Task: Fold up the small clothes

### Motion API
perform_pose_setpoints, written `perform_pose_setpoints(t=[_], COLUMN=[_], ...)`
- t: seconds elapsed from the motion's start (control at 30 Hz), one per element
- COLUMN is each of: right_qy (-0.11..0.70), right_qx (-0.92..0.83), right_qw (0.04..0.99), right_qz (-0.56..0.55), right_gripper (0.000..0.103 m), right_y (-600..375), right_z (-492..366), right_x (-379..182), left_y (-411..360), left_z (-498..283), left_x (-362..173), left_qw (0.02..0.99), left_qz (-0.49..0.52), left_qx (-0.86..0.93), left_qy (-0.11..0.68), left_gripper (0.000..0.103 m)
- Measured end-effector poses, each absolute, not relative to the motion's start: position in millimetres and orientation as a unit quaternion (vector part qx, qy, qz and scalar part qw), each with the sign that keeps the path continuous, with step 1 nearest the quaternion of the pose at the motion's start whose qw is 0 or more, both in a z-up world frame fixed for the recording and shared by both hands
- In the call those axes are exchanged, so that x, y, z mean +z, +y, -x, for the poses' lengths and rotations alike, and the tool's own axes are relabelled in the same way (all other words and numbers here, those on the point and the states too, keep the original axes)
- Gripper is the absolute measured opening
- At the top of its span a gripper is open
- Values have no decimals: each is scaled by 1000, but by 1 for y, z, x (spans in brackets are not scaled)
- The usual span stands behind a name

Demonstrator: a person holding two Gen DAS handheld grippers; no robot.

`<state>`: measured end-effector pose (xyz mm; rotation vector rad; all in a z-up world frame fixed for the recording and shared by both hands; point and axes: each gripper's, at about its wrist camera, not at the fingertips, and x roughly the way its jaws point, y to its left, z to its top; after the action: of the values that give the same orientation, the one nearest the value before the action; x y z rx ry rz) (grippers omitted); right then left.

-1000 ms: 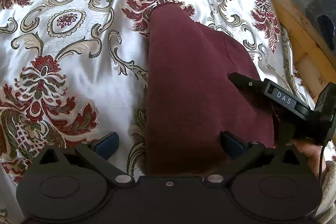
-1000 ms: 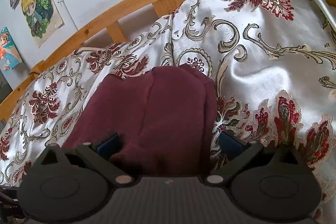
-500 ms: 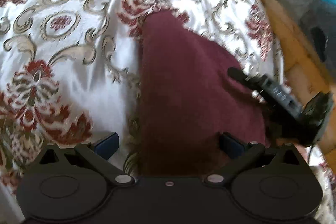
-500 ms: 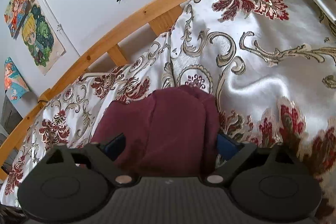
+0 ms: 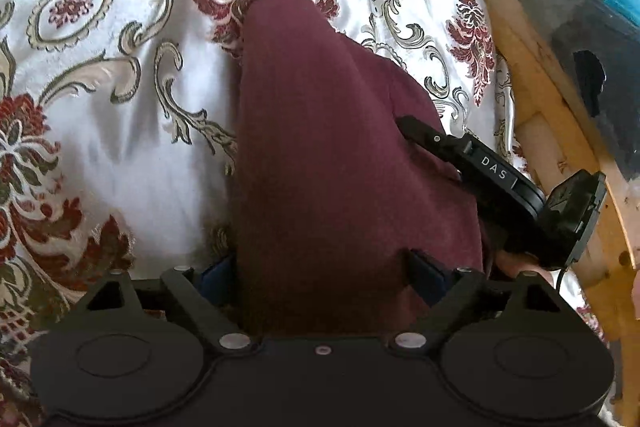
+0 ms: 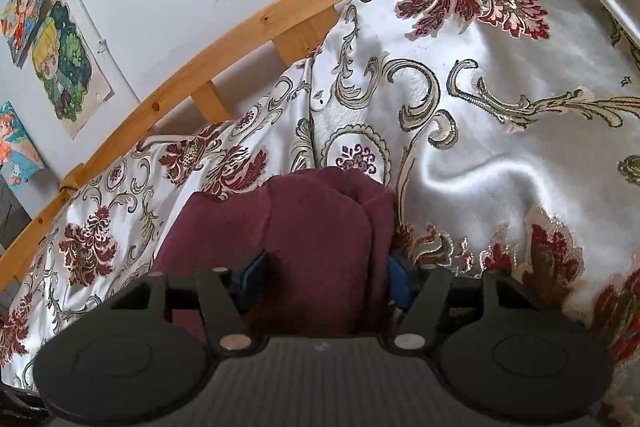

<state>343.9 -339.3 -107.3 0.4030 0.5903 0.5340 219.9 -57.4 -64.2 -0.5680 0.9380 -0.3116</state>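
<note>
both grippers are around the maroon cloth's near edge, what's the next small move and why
Probably finish closing both. The left gripper and right gripper each have the maroon cloth between closing jaws, so a firm pinch should come before lifting the edge to fold.

Maroon knit garment [image 5: 320, 155], folded into long strip, flat on floral bedspread [image 5: 100, 131].

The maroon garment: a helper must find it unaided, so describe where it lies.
On the wooden-framed bed, over the shiny white floral bedspread, lies the maroon garment. It is the only plain, dark, matte cloth there.
</note>
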Motion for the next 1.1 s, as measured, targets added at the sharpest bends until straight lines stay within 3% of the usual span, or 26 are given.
perform_pose_setpoints(t=[0.1,0.27,0.57,1.1], right_qy=[285,275,241,279], right_qx=[258,263,270,256], right_qw=[903,908,922,905], right_qz=[-192,-174,-135,-193], right_gripper=[57,27,22,24], right_y=[-339,-333,-323,-337], right_z=[-343,-337,-317,-334], right_x=[-107,-103,-84,-101], left_y=[-58,-67,-78,-81], left_z=[-222,-222,-212,-211], left_x=[-64,-55,-31,-34], left_qw=[837,850,868,870], left_qz=[268,225,172,159], left_qx=[-151,-144,-142,-131], left_qy=[452,454,443,447], left_gripper=[85,69,60,59])
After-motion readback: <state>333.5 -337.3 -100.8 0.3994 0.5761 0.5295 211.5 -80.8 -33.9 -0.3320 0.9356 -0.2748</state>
